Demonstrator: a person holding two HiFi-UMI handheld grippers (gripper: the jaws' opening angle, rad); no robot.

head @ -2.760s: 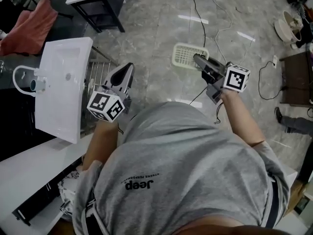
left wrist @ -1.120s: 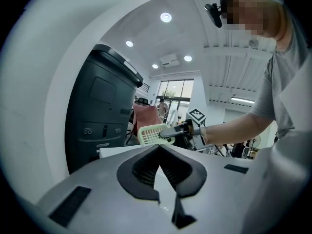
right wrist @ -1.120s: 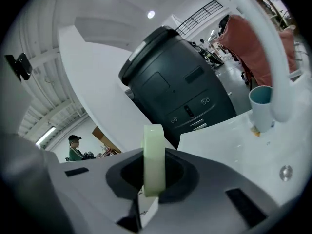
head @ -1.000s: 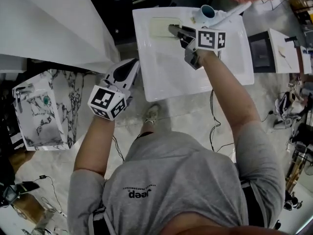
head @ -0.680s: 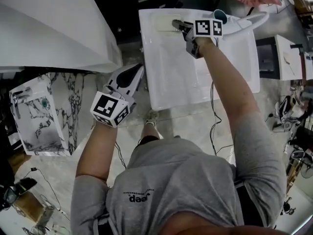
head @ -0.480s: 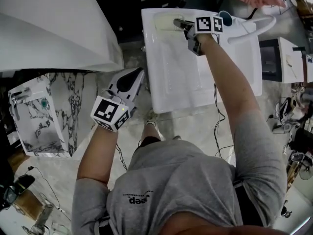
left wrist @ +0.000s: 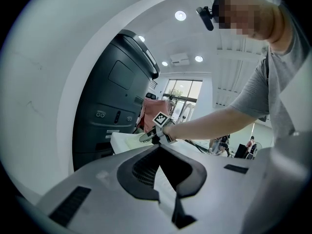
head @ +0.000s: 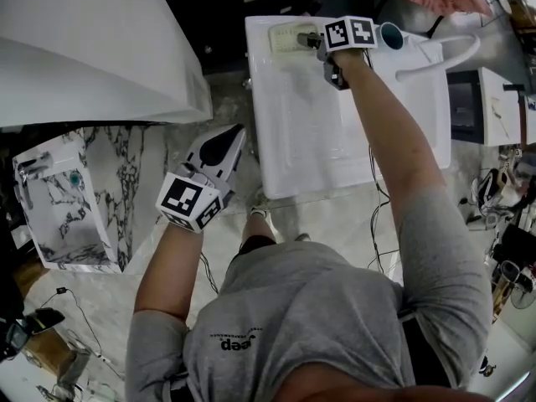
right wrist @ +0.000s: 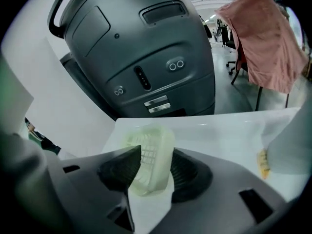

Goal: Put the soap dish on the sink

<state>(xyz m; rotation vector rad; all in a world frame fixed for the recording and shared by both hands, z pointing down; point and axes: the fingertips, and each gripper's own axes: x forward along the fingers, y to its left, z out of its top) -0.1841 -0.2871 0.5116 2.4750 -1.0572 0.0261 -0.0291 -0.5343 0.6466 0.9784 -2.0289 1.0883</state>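
Note:
The pale yellow slotted soap dish (head: 286,37) lies on the back left corner of the white sink (head: 335,141). My right gripper (head: 308,38) reaches over the basin to it. In the right gripper view the soap dish (right wrist: 148,155) rests on the sink's ledge (right wrist: 219,130) between the jaws of the right gripper (right wrist: 152,172). These jaws have just been opening and stand open around the dish. My left gripper (head: 237,131) hangs shut and empty over the floor, left of the sink. The left gripper (left wrist: 161,152) looks level at the right arm.
A curved white faucet (head: 440,57) and a teal cup (head: 391,33) stand at the sink's back right. A dark grey machine (right wrist: 141,52) rises behind the sink. A large white fixture (head: 84,48) and a marbled cabinet (head: 63,199) stand left. Cables (head: 373,182) trail on the floor.
The right gripper carried the soap dish from out in the room to the sink's back left corner, lowered it and parted its jaws. The left gripper sank slightly.

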